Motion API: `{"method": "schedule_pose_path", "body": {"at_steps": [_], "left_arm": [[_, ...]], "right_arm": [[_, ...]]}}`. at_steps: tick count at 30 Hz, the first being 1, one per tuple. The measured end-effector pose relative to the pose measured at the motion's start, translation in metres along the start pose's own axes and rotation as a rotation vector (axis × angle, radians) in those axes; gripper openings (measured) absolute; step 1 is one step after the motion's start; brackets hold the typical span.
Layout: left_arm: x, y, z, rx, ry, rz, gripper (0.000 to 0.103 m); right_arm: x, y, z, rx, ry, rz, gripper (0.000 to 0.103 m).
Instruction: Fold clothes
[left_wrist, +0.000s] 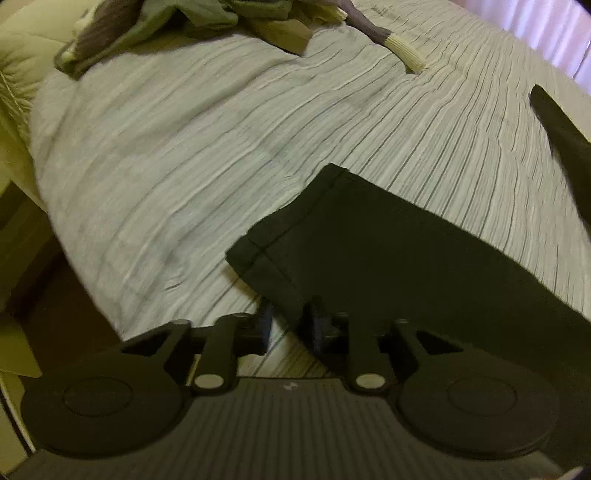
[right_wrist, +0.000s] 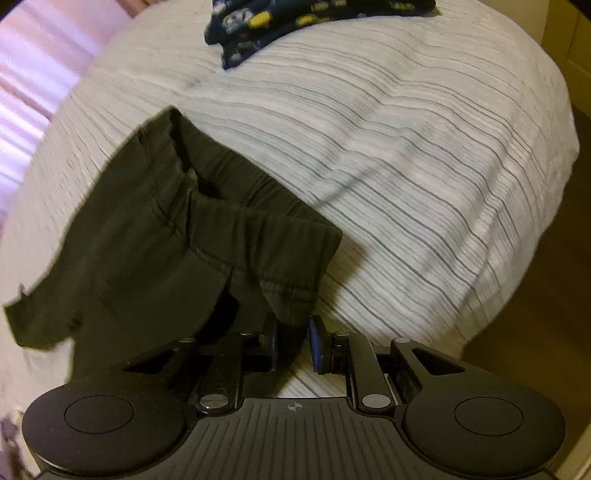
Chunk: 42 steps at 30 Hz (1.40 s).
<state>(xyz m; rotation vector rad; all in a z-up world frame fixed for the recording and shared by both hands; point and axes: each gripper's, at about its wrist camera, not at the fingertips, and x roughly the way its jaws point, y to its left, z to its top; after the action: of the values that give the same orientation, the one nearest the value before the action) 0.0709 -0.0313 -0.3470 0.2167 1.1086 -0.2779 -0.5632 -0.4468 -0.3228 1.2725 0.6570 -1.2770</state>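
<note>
Near bedspread (left_wrist: 166, 147) edge, black trousers (left_wrist: 388, 251) (hemmed).

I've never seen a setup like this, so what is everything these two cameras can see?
Bedspread: one, pale with thin grey stripes, under everything.
Black trousers: one pair, spread on the bed; waistband in the right view, a hemmed leg end in the left.
Clothes pile: one, olive, brown and cream, far end.
Patterned garment: one, navy with yellow, far end.
Curtain: pink, beyond the bed.
Left gripper: black, at the leg's edge.
Right gripper: black, waistband fabric between its fingers.
</note>
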Motion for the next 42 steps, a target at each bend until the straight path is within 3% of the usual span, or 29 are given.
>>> {"method": "schedule_pose_path", "body": {"at_steps": [1, 2, 3, 7, 11, 18, 23, 25, 31, 42], "left_arm": [[-0.006, 0.003, 0.0, -0.005, 0.004, 0.012, 0.023], [-0.012, 0.006, -0.001, -0.011, 0.008, 0.025, 0.024], [-0.019, 0.009, -0.001, -0.016, 0.011, 0.037, 0.024], [-0.051, 0.012, 0.002, -0.054, -0.027, 0.013, 0.023], [-0.061, -0.023, 0.017, -0.011, -0.076, -0.096, 0.028], [-0.012, -0.123, 0.072, 0.094, -0.069, -0.362, 0.036], [0.034, -0.194, 0.118, 0.135, -0.038, -0.482, 0.037], [0.051, -0.222, 0.139, 0.155, -0.033, -0.518, 0.04], [0.105, -0.297, 0.212, 0.157, -0.009, -0.568, 0.043], [0.148, -0.419, 0.313, 0.123, -0.099, -0.587, 0.053]], "right_arm": [[-0.003, 0.004, 0.002, -0.043, -0.005, -0.053, 0.061], [-0.007, 0.008, 0.004, -0.088, -0.01, -0.114, 0.07], [-0.012, 0.011, 0.006, -0.128, -0.023, -0.134, 0.072], [-0.033, 0.021, 0.015, -0.221, -0.111, -0.195, 0.072], [-0.037, 0.037, 0.033, -0.2, -0.18, -0.125, 0.072], [0.015, 0.095, 0.052, -0.245, -0.186, -0.09, 0.072], [0.046, 0.126, 0.071, -0.234, -0.172, -0.067, 0.072], [0.058, 0.141, 0.081, -0.252, -0.175, -0.101, 0.072], [0.087, 0.17, 0.109, -0.225, -0.213, -0.13, 0.072], [0.11, 0.181, 0.144, -0.195, -0.225, -0.154, 0.072]]}}
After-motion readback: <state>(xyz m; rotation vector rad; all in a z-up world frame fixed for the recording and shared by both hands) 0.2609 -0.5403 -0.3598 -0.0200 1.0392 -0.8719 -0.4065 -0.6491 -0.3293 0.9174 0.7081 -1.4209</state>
